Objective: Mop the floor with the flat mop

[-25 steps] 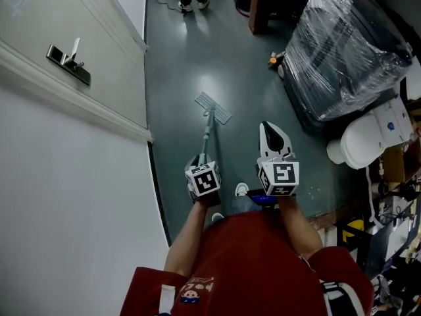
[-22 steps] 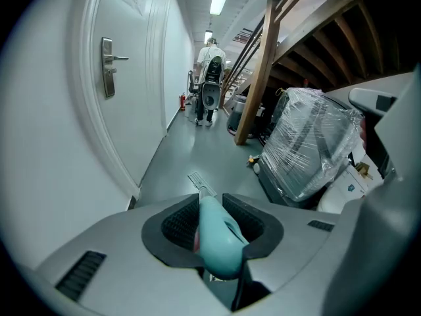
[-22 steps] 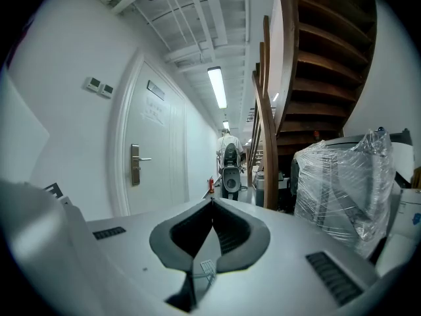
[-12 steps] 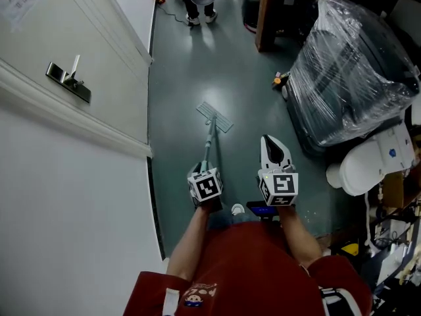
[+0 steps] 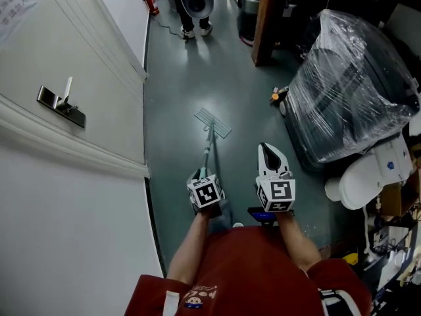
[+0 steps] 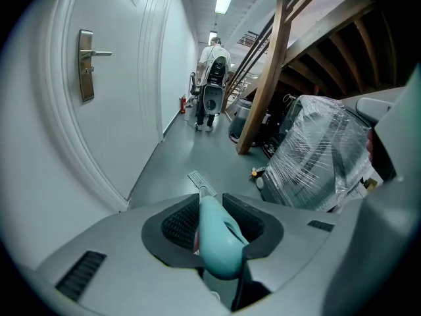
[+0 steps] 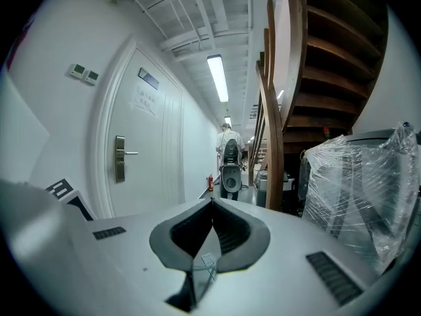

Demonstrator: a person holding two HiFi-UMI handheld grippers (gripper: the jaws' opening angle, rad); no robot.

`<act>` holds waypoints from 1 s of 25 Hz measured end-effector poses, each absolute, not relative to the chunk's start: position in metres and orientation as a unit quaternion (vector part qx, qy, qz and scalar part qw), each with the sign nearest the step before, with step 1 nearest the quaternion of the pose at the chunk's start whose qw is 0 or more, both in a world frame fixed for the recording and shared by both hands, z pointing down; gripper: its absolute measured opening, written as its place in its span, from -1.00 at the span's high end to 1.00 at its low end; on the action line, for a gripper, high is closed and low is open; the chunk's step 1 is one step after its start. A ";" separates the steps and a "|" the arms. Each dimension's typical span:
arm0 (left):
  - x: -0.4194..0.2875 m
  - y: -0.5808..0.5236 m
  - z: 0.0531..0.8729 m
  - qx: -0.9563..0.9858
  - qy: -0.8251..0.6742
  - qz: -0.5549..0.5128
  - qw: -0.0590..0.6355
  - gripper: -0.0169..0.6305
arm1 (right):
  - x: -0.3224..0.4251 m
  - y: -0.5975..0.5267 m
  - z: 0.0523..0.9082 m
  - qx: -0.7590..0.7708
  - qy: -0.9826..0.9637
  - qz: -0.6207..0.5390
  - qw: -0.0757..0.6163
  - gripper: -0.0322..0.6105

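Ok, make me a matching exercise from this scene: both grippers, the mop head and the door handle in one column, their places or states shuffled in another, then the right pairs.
Things:
1. left gripper
2. right gripper
3. mop head
4. door handle

Places or states:
A. flat on the floor
B. shut, nothing between its jaws
C. on the white door
D. shut on the mop handle

Pairs: 1-D, 2-B, 3-A, 4-C
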State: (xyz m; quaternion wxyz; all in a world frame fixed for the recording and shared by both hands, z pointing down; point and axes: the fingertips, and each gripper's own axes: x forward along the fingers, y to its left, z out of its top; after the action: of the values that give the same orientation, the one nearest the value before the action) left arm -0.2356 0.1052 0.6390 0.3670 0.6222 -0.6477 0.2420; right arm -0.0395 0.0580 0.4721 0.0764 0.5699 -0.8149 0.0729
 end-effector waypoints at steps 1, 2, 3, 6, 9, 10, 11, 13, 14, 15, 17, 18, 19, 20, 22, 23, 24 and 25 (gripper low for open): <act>-0.239 0.094 0.639 0.624 -0.646 0.240 0.367 0.58 | -0.044 0.047 0.470 0.571 -0.815 0.070 0.077 0.84; -0.242 0.084 0.638 0.627 -0.645 0.237 0.368 0.58 | -0.049 0.037 0.467 0.571 -0.814 0.068 0.078 0.84; -0.246 0.075 0.637 0.628 -0.643 0.238 0.370 0.58 | -0.054 0.027 0.463 0.572 -0.814 0.067 0.078 0.84; -0.259 0.045 0.634 0.629 -0.638 0.239 0.374 0.58 | -0.071 -0.003 0.460 0.571 -0.814 0.066 0.081 0.84; -0.271 0.013 0.634 0.633 -0.635 0.236 0.375 0.58 | -0.087 -0.031 0.460 0.571 -0.814 0.065 0.087 0.84; -0.274 0.004 0.634 0.634 -0.634 0.236 0.376 0.58 | -0.090 -0.040 0.460 0.573 -0.812 0.066 0.088 0.84; -0.276 -0.006 0.633 0.635 -0.632 0.237 0.376 0.58 | -0.094 -0.049 0.460 0.574 -0.811 0.067 0.088 0.84; -0.281 -0.025 0.632 0.638 -0.628 0.241 0.374 0.58 | -0.101 -0.067 0.461 0.576 -0.810 0.067 0.088 0.84; -0.282 -0.035 0.633 0.640 -0.626 0.244 0.373 0.58 | -0.104 -0.076 0.462 0.578 -0.809 0.067 0.087 0.84; -0.283 -0.045 0.634 0.642 -0.624 0.245 0.372 0.58 | -0.106 -0.085 0.462 0.580 -0.807 0.066 0.086 0.84; -0.285 -0.063 0.636 0.647 -0.621 0.248 0.367 0.58 | -0.110 -0.100 0.462 0.583 -0.805 0.067 0.083 0.84; -0.286 -0.071 0.636 0.649 -0.619 0.248 0.365 0.58 | -0.111 -0.107 0.461 0.585 -0.804 0.068 0.082 0.84; -0.287 -0.079 0.636 0.650 -0.619 0.249 0.364 0.58 | -0.112 -0.114 0.461 0.586 -0.803 0.069 0.080 0.84; -0.288 -0.086 0.636 0.650 -0.618 0.251 0.365 0.58 | -0.113 -0.120 0.461 0.587 -0.803 0.069 0.079 0.84; -0.288 -0.102 0.636 0.649 -0.616 0.252 0.367 0.58 | -0.114 -0.134 0.462 0.589 -0.801 0.071 0.078 0.84; -0.287 -0.110 0.635 0.650 -0.616 0.252 0.367 0.58 | -0.113 -0.142 0.463 0.590 -0.801 0.072 0.077 0.84; -0.286 -0.119 0.634 0.650 -0.616 0.251 0.367 0.58 | -0.112 -0.150 0.464 0.590 -0.800 0.073 0.076 0.84; -0.284 -0.127 0.633 0.651 -0.616 0.251 0.366 0.58 | -0.111 -0.158 0.465 0.590 -0.801 0.074 0.075 0.84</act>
State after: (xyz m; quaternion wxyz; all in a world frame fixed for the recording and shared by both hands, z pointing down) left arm -0.2845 -0.1273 0.6335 0.3662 0.6506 -0.6162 0.2508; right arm -0.1113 -0.1581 0.4653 0.0752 0.5898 -0.8006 0.0741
